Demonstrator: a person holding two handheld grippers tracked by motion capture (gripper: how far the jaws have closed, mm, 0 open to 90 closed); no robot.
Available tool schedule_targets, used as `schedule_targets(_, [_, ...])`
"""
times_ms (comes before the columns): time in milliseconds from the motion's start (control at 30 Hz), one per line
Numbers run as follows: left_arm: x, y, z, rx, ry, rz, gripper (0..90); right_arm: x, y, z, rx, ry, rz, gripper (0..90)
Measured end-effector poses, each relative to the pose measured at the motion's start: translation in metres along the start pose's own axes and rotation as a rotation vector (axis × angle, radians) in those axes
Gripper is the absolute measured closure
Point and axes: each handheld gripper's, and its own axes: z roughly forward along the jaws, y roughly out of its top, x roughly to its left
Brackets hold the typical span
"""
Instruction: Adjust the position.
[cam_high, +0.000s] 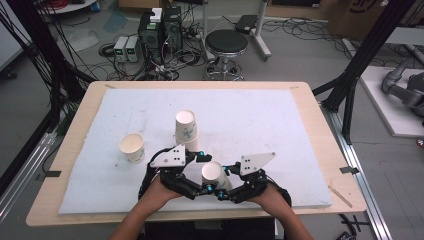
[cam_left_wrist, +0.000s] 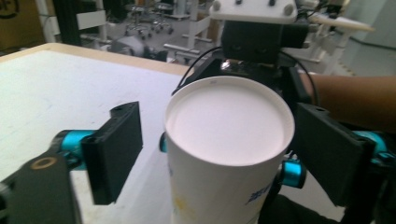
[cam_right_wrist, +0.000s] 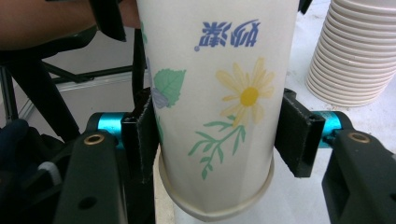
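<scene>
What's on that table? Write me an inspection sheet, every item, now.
Surface: wooden table topped by a white foam sheet.
Job's things: flowered paper cup, upside down, between both claws; stack of upside-down paper cups behind it; single upright paper cup to the left.
Clutter: nothing seen.
Grippers: right claw shut on the flowered paper cup; left claw open around it.
Cables: black cable trails from the left claw; floor cables tangled beyond the table.
Surroundings: stool, computer towers, black frame posts.
</scene>
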Motion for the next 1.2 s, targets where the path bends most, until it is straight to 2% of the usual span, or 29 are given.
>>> schedule_targets(233, [0.002,0.006,-0.012,0.043,0.008,0.007,16.2,0.0,0.001,0.0,0.056,-0.048,-0.013,38.2])
schedule_targets(367, [0.003,0.013,-0.015,0.11,0.01,0.034,16.2,-0.001,0.005,0.0,0.087,-0.057,-0.022,37.8])
schedule_targets(433, [0.004,0.017,-0.015,0.142,-0.004,0.04,16.2,-0.002,0.009,0.0,0.114,-0.059,-0.04,37.8])
schedule_targets(533, [0.005,0.021,-0.014,0.169,-0.012,0.047,16.2,-0.002,0.015,0.001,0.145,-0.065,-0.06,37.6])
schedule_targets(967, [0.006,0.025,-0.008,0.259,-0.023,0.057,16.4,-0.002,0.038,0.003,0.325,-0.075,-0.136,37.4])
schedule_targets(1200, [0.008,0.026,-0.006,0.29,-0.031,0.054,17.5,-0.001,0.043,0.006,0.39,-0.08,-0.174,37.5])
